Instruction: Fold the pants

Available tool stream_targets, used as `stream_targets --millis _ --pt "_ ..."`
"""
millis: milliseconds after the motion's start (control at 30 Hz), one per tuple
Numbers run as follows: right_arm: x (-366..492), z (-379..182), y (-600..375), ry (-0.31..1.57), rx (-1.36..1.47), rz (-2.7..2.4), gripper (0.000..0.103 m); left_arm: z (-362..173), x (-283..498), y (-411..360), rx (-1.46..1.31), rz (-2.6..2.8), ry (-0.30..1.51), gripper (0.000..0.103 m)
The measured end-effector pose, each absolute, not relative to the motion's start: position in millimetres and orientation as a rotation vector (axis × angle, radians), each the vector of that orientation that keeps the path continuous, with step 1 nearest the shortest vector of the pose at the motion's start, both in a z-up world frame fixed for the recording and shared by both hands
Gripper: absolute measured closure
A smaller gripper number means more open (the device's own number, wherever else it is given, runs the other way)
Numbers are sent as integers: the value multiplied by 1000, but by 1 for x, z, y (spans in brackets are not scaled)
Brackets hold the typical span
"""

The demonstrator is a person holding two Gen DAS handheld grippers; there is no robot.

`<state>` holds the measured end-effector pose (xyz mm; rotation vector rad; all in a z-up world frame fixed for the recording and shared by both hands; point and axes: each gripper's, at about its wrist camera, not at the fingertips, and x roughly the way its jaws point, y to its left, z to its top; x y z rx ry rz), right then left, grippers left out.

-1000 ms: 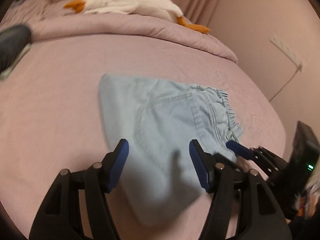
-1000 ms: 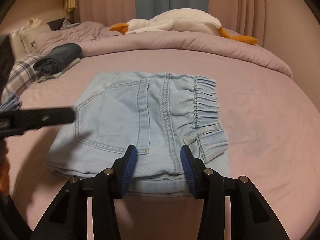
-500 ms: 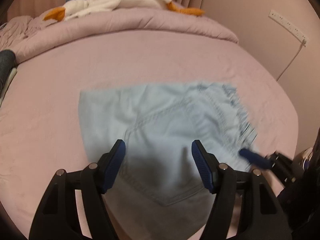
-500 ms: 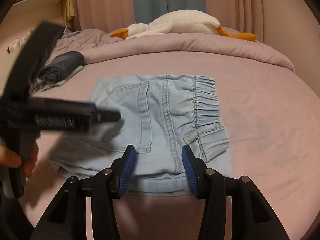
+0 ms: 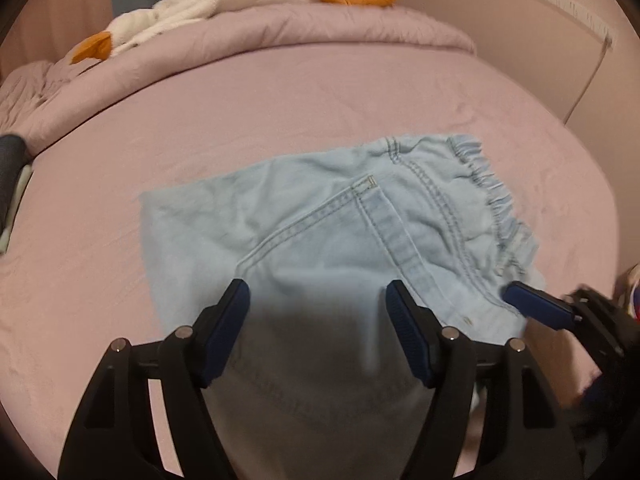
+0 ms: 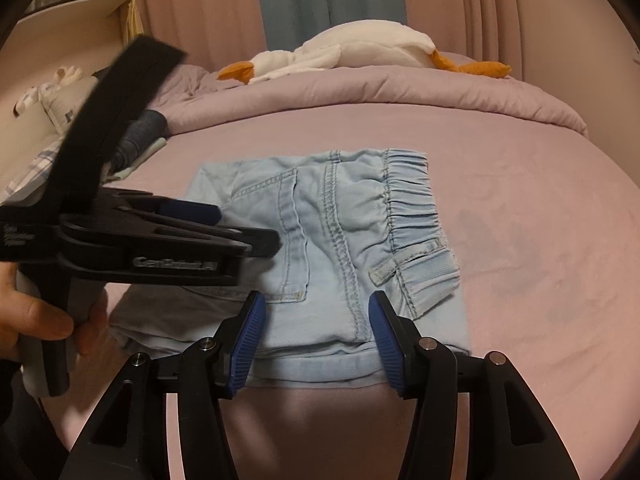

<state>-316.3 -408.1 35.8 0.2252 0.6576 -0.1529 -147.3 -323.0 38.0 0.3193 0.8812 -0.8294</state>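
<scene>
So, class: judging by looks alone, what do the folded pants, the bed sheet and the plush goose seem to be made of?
Pants: apparently light-blue washed denim, matte; double stitched seams, patch pocket and gathered elastic waistband show it.
Sheet: seemingly soft woven cloth, mauve-pink, matte, with faint creases; the fibre cannot be told.
Goose: likely fuzzy white plush with orange beak and feet; soft, slumped shape.

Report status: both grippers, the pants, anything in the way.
Left gripper open, jaws just widening, over the pants. Right gripper open, widening, at near edge. Pants folded flat on bed. Nothing in the way.
</scene>
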Motion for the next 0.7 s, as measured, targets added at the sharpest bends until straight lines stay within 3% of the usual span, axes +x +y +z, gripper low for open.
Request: stream_targets --millis 200,467,533,567,700 --pt "-319 36 -415 655 264 -134 47 50 -154 -260 121 -800 888 24" --pt "-326 47 -428 647 363 -100 47 19 -141 -221 -119 -800 1101 24" --pt "-333 49 -443 630 444 -90 35 16 -141 -221 -142 -807 1110 23" --pt "-337 49 -450 622 472 -99 24 16 -145 -220 -145 -813 1108 23" --pt "-348 40 -476 631 547 -172 23 17 -145 -218 -162 -828 1112 22"
